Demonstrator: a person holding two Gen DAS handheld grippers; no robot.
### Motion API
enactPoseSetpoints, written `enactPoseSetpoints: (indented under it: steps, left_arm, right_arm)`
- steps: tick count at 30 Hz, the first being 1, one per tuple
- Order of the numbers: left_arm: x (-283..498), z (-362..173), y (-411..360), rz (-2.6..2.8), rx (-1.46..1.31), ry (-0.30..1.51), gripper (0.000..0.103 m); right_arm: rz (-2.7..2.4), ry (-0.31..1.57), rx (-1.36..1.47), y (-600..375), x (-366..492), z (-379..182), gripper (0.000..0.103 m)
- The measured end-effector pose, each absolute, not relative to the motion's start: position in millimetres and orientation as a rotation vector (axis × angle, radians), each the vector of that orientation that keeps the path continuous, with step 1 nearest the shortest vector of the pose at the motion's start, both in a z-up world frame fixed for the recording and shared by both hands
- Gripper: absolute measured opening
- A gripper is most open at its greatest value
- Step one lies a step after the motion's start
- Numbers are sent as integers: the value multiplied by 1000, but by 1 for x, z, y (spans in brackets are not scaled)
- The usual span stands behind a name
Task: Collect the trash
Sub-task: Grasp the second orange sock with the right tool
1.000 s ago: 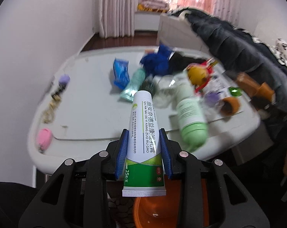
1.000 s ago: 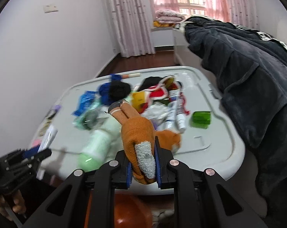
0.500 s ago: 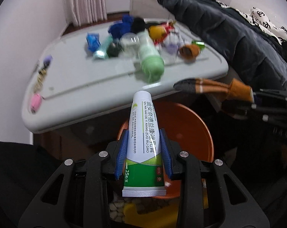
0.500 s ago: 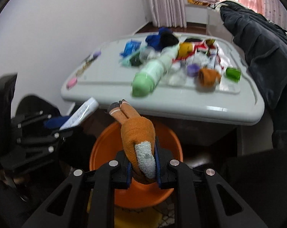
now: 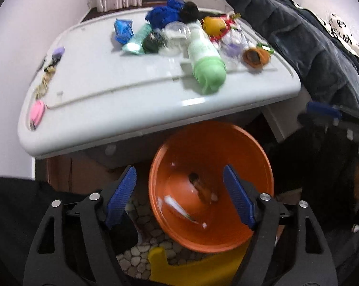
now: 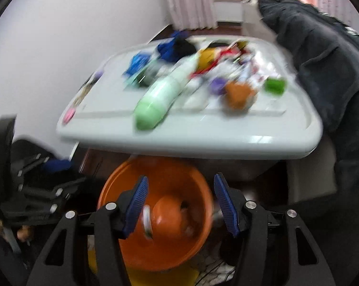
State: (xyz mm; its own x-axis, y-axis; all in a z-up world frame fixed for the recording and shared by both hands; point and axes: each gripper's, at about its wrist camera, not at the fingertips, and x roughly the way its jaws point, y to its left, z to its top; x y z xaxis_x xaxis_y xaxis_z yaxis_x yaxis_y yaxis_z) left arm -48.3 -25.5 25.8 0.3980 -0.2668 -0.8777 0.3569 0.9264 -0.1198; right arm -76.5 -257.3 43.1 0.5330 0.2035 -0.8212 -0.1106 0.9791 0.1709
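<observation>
An orange bin (image 5: 258, 157) stands on the floor below the table's front edge; it also shows in the right wrist view (image 6: 122, 178). My left gripper (image 5: 179, 190) is open and empty above it. My right gripper (image 6: 180, 201) is open and empty above it too. Inside the bin lie a white and green tube (image 5: 177, 206) and an orange glove (image 5: 203, 191), both blurred. The tube (image 6: 146, 221) and glove (image 6: 167, 217) also show in the right wrist view.
A white table (image 5: 122, 109) holds a green and white bottle (image 5: 206, 64), an orange glove (image 5: 255, 57), blue cloth (image 5: 164, 15), a blue packet (image 5: 123, 29), a pink item (image 5: 36, 113) and other clutter. A dark blanket (image 5: 305, 40) lies right. A yellow object (image 5: 193, 268) sits below the bin.
Both grippers have opened over the bin. The tube left my left gripper and the orange glove left my right gripper; both now lie in the bin.
</observation>
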Motion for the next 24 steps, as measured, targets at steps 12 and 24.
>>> enactPoseSetpoints:
  steps: [12,24]
  left_arm:
    - [-9,29,-44,-405,26,1048,78]
    - [20,30,-70,-379,3,1016,82]
  right_arm:
    - [5,1024,125,-306,62,19,58]
    - [10,942,123,-310,50,37,23]
